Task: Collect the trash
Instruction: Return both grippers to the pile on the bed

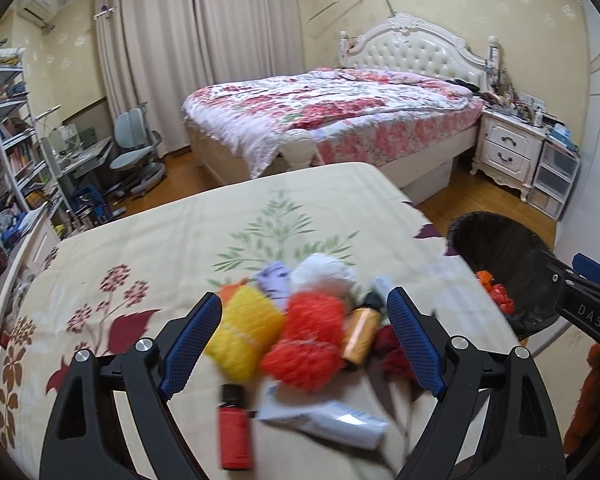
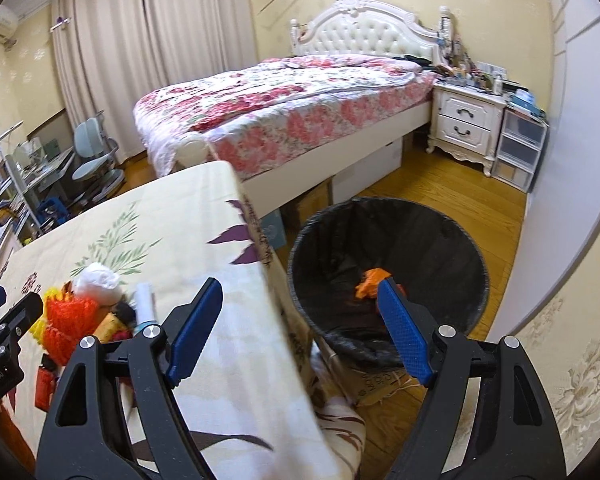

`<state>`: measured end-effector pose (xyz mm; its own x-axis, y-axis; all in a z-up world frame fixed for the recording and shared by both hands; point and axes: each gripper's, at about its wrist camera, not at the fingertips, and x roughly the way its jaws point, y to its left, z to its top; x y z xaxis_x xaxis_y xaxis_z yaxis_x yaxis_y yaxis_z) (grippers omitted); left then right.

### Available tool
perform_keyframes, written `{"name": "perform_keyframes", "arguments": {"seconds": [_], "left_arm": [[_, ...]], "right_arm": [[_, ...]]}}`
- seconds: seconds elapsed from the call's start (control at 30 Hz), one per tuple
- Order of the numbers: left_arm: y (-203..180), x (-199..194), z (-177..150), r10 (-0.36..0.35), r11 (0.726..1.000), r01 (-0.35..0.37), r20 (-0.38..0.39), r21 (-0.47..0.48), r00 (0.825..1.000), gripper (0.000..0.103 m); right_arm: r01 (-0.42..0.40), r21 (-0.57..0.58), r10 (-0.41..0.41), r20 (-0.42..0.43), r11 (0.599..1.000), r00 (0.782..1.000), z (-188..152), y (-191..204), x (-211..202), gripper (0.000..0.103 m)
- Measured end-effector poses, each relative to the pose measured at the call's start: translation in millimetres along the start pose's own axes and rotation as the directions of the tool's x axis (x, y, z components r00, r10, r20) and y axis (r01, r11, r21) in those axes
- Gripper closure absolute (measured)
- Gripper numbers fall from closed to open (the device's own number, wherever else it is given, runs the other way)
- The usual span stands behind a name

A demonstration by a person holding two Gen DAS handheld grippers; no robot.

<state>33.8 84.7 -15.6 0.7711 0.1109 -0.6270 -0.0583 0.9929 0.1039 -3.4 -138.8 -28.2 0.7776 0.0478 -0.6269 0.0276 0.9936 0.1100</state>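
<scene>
A pile of trash lies on the floral-cloth table (image 1: 160, 248): a yellow pom (image 1: 246, 330), a red-orange pom (image 1: 312, 340), a white wad (image 1: 324, 274), an amber bottle (image 1: 361, 334), a red bottle (image 1: 233, 428) and a white tube (image 1: 332, 420). My left gripper (image 1: 304, 334) is open, its jaws to either side of the pile, holding nothing. My right gripper (image 2: 300, 328) is open and empty over the table's right edge, beside the black-lined bin (image 2: 388, 276), which holds orange scraps (image 2: 374, 280). The pile also shows in the right wrist view (image 2: 72, 316).
The bin (image 1: 504, 272) stands on the wood floor right of the table. A bed (image 2: 284, 108) with a floral quilt is beyond, a white nightstand (image 2: 464, 120) to its right, a desk chair (image 1: 136, 148) and shelves at the left.
</scene>
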Motion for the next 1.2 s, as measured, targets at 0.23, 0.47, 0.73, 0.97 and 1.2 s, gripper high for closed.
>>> {"name": "perform_keyframes", "arguments": {"seconds": [0.23, 0.47, 0.73, 0.97, 1.2], "left_arm": [[48, -3, -15, 0.071, 0.995, -0.072, -0.021, -0.067, 0.997, 0.019], [86, -6, -28, 0.14, 0.985, -0.141, -0.018, -0.101, 0.99, 0.019], [125, -3, -41, 0.185, 0.969, -0.189, -0.042, -0.162, 0.982, 0.019], [142, 1, -51, 0.181, 0.962, -0.19, -0.064, -0.197, 0.981, 0.019], [140, 5, -55, 0.154, 0.965, -0.166, -0.073, -0.204, 0.985, 0.019]], "right_arm": [[-0.071, -0.073, 0.07, -0.017, 0.995, 0.997, -5, 47, -2, 0.025], [-0.163, -0.138, 0.158, -0.045, 0.977, 0.986, -9, 96, -6, 0.025], [-0.252, -0.227, 0.236, -0.093, 0.941, 0.967, -21, 153, -8, 0.025], [-0.271, -0.278, 0.239, -0.144, 0.921, 0.96, -35, 184, 5, 0.025], [-0.284, -0.27, 0.239, -0.189, 0.92, 0.953, -40, 190, 18, 0.054]]}}
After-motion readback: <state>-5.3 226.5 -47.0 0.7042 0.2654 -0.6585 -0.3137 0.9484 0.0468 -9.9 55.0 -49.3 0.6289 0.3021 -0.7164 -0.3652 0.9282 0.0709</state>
